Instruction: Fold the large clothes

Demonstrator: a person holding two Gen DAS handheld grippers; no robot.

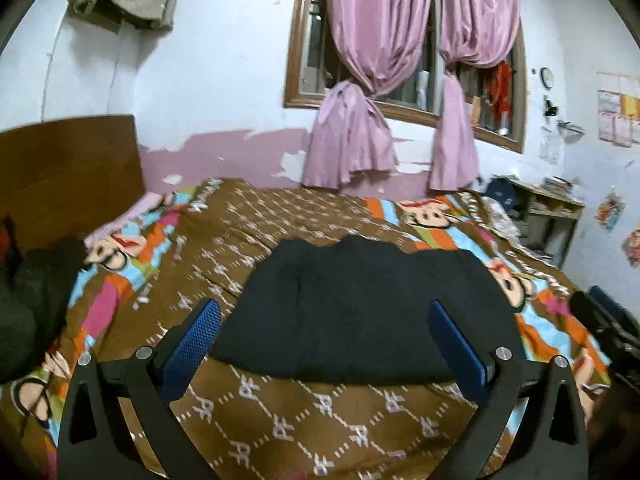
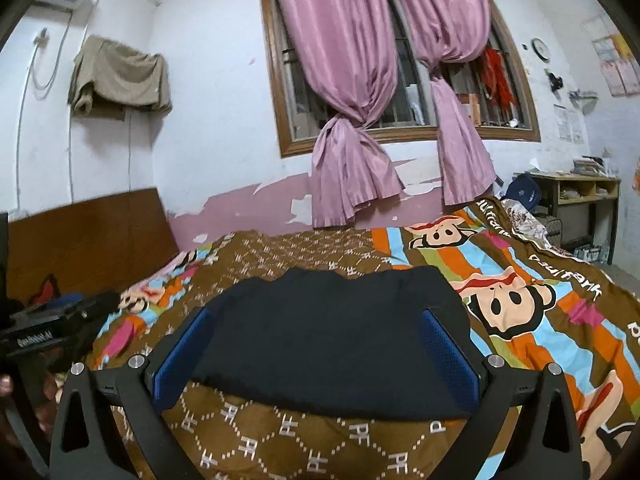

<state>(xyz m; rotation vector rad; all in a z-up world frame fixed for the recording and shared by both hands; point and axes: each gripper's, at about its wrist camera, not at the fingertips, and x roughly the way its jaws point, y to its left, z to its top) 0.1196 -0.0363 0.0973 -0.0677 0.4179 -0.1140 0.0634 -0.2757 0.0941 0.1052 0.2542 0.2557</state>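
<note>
A black garment [image 1: 360,312] lies folded into a flat rectangle on the brown patterned bedspread [image 1: 312,432]. It also shows in the right wrist view [image 2: 332,336]. My left gripper [image 1: 324,344] is open and empty, held above the garment's near edge, with its blue pads [image 1: 196,344] spread wide. My right gripper [image 2: 316,354] is open and empty too, above the near edge of the garment. The left gripper's body shows at the left of the right wrist view [image 2: 56,328]. The right gripper shows at the right edge of the left wrist view [image 1: 608,320].
The bedspread also shows in the right wrist view [image 2: 304,444]. A wooden headboard [image 1: 68,172] stands at the left with dark clothes [image 1: 32,300] piled before it. Pink curtains [image 1: 360,80] hang at the window behind the bed. A wooden shelf [image 1: 552,216] stands at the far right.
</note>
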